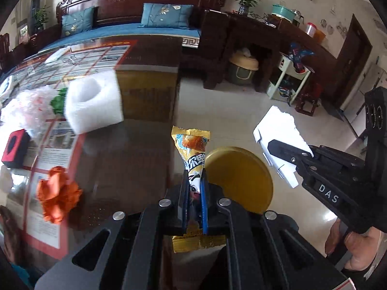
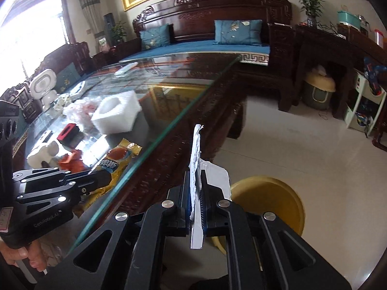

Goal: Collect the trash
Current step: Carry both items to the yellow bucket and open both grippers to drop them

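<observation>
My left gripper (image 1: 194, 172) is shut on a yellow snack wrapper (image 1: 192, 145) and holds it over the glass table's edge, beside a yellow bin (image 1: 244, 181) on the floor. My right gripper (image 2: 196, 171) is shut on a torn white piece of cardboard (image 2: 197, 145), held over the floor above the yellow bin (image 2: 273, 198). In the left wrist view the right gripper (image 1: 287, 154) and its cardboard (image 1: 278, 130) are at the right. In the right wrist view the left gripper (image 2: 101, 178) and wrapper (image 2: 118, 159) are at the left.
On the glass table (image 1: 135, 149) lie an orange crumpled paper (image 1: 58, 193), a white foam block (image 1: 93, 101), a green crumpled paper (image 1: 58, 101), a crumpled plastic bag (image 1: 29, 108) and a red-and-black box (image 1: 15, 148). A sofa and cabinets stand beyond.
</observation>
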A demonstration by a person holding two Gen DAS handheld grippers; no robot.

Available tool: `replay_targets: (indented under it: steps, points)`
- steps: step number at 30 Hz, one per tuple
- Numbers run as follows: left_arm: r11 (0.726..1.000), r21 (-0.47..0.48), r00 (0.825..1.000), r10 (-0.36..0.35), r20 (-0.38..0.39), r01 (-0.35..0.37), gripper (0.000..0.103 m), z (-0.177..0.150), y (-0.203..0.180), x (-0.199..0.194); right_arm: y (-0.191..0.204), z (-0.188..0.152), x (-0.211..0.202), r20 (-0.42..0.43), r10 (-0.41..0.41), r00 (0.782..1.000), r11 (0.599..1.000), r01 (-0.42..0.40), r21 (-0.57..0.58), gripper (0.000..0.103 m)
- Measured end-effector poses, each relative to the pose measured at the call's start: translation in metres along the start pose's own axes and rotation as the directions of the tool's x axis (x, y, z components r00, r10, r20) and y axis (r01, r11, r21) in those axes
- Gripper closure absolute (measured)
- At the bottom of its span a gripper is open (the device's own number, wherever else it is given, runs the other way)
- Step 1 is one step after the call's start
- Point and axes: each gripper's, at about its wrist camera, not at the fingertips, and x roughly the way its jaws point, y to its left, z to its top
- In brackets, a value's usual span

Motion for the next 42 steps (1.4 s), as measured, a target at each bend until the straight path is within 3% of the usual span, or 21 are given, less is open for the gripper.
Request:
replay_targets:
  steps: [4,8,13,17,21,24,29,36,38,39,40,42]
  points:
    - [0.998,0.018,0.996,-0.054,-0.076,0.055,0.094,0.004,-0.027,0.046,-0.044,-0.02,0.024,-0.069,-0.055,0.996,0.996,0.06,0.06,0.096]
    - [0.998,0.003,0.982,-0.066,-0.177,0.068,0.094,0.004,-0.047,0.098,-0.081,-0.042,0.045,-0.125,-0.046,0.991,0.989,0.063,0.134,0.096]
    - [0.996,-0.033,0.942,-0.085,-0.325,0.079,0.094,-0.006,-0.071,0.161,-0.108,-0.055,0.055,-0.152,-0.053,0.987,0.98,0.081,0.18,0.096]
    - [0.997,-0.038,0.922,-0.073,-0.381,0.063,0.094,-0.015,-0.084,0.195,-0.126,-0.061,0.061,-0.166,-0.05,0.985,0.978,0.082,0.192,0.096]
    - [0.998,-0.03,0.914,-0.068,-0.4,0.061,0.089,-0.017,-0.086,0.203,-0.138,-0.067,0.068,-0.177,-0.045,0.983,0.975,0.081,0.206,0.096]
    - [0.999,-0.019,0.922,-0.042,-0.385,0.038,0.066,-0.017,-0.085,0.204,-0.142,-0.072,0.072,-0.191,-0.035,0.981,0.974,0.077,0.215,0.096]
    - [0.999,-0.034,0.93,-0.007,-0.367,-0.006,0.065,-0.014,-0.078,0.195,-0.141,-0.073,0.082,-0.217,-0.026,0.976,0.975,0.072,0.21,0.096]
    - [0.998,-0.019,0.961,0.049,-0.273,-0.057,0.064,-0.005,-0.066,0.16,-0.134,-0.072,0.093,-0.246,-0.033,0.969,0.977,0.083,0.194,0.094]
    - [0.998,-0.01,0.967,0.055,-0.248,-0.059,0.059,-0.002,-0.064,0.152,-0.131,-0.07,0.092,-0.243,-0.06,0.968,0.978,0.106,0.182,0.08]
    - [0.998,-0.01,0.969,0.058,-0.24,-0.062,0.058,-0.001,-0.063,0.149,-0.128,-0.068,0.091,-0.239,-0.075,0.968,0.978,0.118,0.171,0.064]
    - [0.998,-0.013,0.971,0.059,-0.234,-0.064,0.058,0.0,-0.061,0.145,-0.126,-0.066,0.089,-0.23,-0.09,0.969,0.978,0.13,0.163,0.056]
    - [0.998,-0.014,0.971,0.062,-0.232,-0.067,0.058,0.0,-0.058,0.141,-0.121,-0.063,0.085,-0.215,-0.108,0.971,0.978,0.142,0.151,0.056]
